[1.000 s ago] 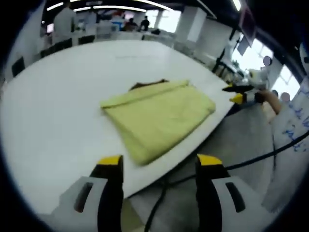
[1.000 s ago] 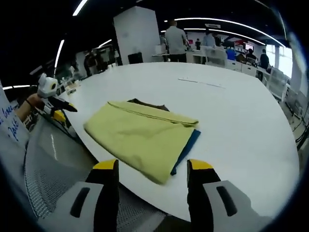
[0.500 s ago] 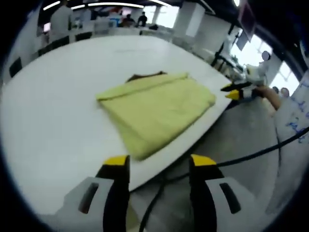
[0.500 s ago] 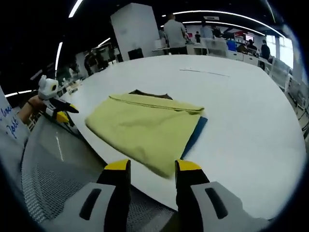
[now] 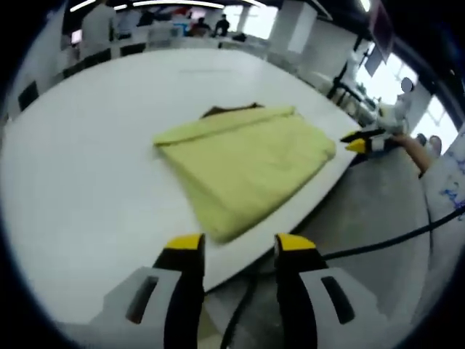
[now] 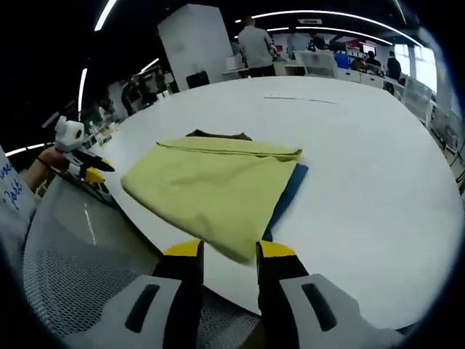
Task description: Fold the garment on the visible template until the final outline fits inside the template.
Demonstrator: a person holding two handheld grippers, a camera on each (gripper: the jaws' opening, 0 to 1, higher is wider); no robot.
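Note:
A folded yellow garment (image 5: 243,163) lies on the white table (image 5: 87,167) near its front edge. In the right gripper view the garment (image 6: 211,185) covers a blue template (image 6: 289,190), of which a strip shows along its right side. A dark brown edge (image 6: 218,134) peeks out at its far side. My left gripper (image 5: 240,246) hovers off the table's edge in front of the garment, jaws apart with nothing between them. My right gripper (image 6: 229,251) hangs before the garment's near corner, jaws a narrow gap apart and holding nothing.
A grey mesh floor (image 6: 80,247) lies beyond the table edge, with a black cable (image 5: 378,240) across it. People (image 6: 254,47) stand at desks far behind the table. A hand holds the other gripper (image 5: 363,142) at the table's edge.
Both grippers' jaws have drawn closer together over the second, the right more than the left. Both cameras shifted slightly; the garment has stayed in place.

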